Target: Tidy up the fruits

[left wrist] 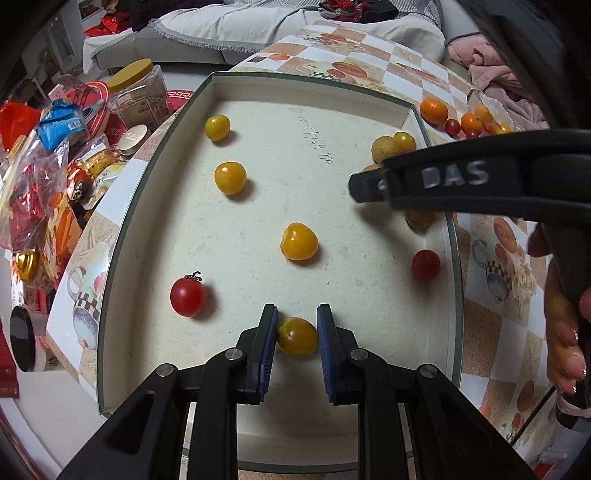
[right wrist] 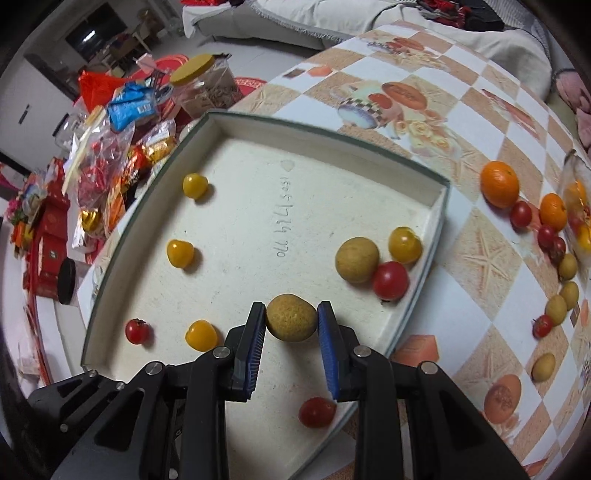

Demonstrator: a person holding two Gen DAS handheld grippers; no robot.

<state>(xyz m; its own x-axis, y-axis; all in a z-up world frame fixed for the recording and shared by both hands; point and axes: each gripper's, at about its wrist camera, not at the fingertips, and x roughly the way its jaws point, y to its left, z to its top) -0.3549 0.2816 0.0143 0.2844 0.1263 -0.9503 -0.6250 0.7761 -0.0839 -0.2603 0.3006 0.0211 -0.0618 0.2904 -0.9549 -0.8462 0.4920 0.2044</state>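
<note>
Over the tray's near edge, the left gripper [left wrist: 297, 328] clamps a yellow tomato [left wrist: 297, 336] between its blue pads, the fruit at or just above the tray [left wrist: 122, 236] floor; whether it touches cannot be told. The right gripper [right wrist: 291, 321] grips a tan longan [right wrist: 291, 322] above the tray's near right part, seen in the left view as a black arm crossing the right edge with a hand [left wrist: 565, 332] beside it. Inside the shallow white tray, a red tomato [left wrist: 187, 296] with its stem lies near the left gripper, toward the left wall. A second red one [left wrist: 425, 264] sits by the right wall. Three more yellow tomatoes [left wrist: 299, 242] run from the middle toward the far left corner. At the far right wall a second longan [right wrist: 357, 260], a yellow tomato and a red tomato [right wrist: 390, 280] cluster, the red one touching the longan. Handwritten digits [right wrist: 283, 218] mark the tray floor. Outside, on the checked tablecloth [right wrist: 461, 122] off the tray's right edge, lie oranges [right wrist: 499, 184], small red tomatoes and longans in a loose line. Off the left edge stand a yellow-lidded jar [left wrist: 138, 92] and a heap of snack packets [left wrist: 48, 155]. A sofa [left wrist: 240, 29] with fabric lies beyond the table's far edge.
</note>
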